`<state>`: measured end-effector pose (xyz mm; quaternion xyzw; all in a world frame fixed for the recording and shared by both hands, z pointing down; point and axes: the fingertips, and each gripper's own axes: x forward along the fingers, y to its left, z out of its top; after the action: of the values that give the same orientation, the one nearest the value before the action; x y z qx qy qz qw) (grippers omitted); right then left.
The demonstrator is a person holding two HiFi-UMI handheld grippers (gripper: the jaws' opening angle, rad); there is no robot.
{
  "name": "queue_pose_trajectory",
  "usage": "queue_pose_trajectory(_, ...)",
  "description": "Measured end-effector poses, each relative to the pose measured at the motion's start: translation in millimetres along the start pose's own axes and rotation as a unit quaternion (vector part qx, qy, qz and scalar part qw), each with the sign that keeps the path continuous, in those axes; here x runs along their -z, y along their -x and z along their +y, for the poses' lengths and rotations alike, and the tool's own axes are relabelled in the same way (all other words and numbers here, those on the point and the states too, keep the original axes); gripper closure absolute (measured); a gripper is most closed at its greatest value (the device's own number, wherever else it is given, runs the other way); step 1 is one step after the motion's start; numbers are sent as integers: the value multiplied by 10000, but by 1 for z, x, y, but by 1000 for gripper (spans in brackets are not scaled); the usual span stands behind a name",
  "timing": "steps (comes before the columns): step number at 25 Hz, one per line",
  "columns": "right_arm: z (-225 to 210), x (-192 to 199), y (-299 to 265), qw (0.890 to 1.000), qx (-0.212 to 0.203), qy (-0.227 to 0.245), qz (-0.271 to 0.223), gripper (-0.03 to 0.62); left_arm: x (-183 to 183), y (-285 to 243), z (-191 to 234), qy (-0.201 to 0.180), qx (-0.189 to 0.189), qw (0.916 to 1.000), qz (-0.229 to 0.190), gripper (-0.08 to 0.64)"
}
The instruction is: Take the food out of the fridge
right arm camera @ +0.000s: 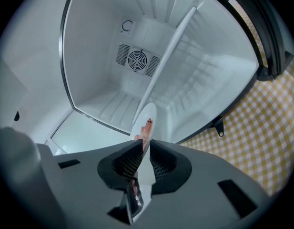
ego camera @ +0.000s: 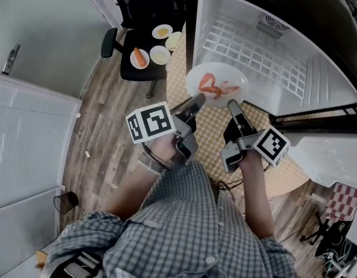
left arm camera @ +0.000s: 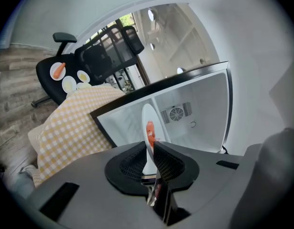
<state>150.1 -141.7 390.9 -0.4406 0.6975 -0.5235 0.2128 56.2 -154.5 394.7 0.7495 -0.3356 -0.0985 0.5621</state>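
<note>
Black office chair (ego camera: 124,69), small plates (ego camera: 159,55) on its seat, 1 with a carrot (ego camera: 140,57), fridge (ego camera: 294,51) on yellow checked tablecloth (ego camera: 210,129)

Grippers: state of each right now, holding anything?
Left gripper: closed on the rim of the white plate of food.
Right gripper: closed on the same plate's rim.
</note>
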Motion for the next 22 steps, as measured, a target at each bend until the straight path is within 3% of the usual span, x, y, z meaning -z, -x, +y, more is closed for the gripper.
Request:
queue_pose_trajectory(14,-52,41,4,9977,521,-211,370,549,33,8,52,-29,-453,9980,433,508)
queue_pose_trajectory(22,-91,65,4,9922,1023,-408,586,549,48,6,89,68,-728,9949,695,505)
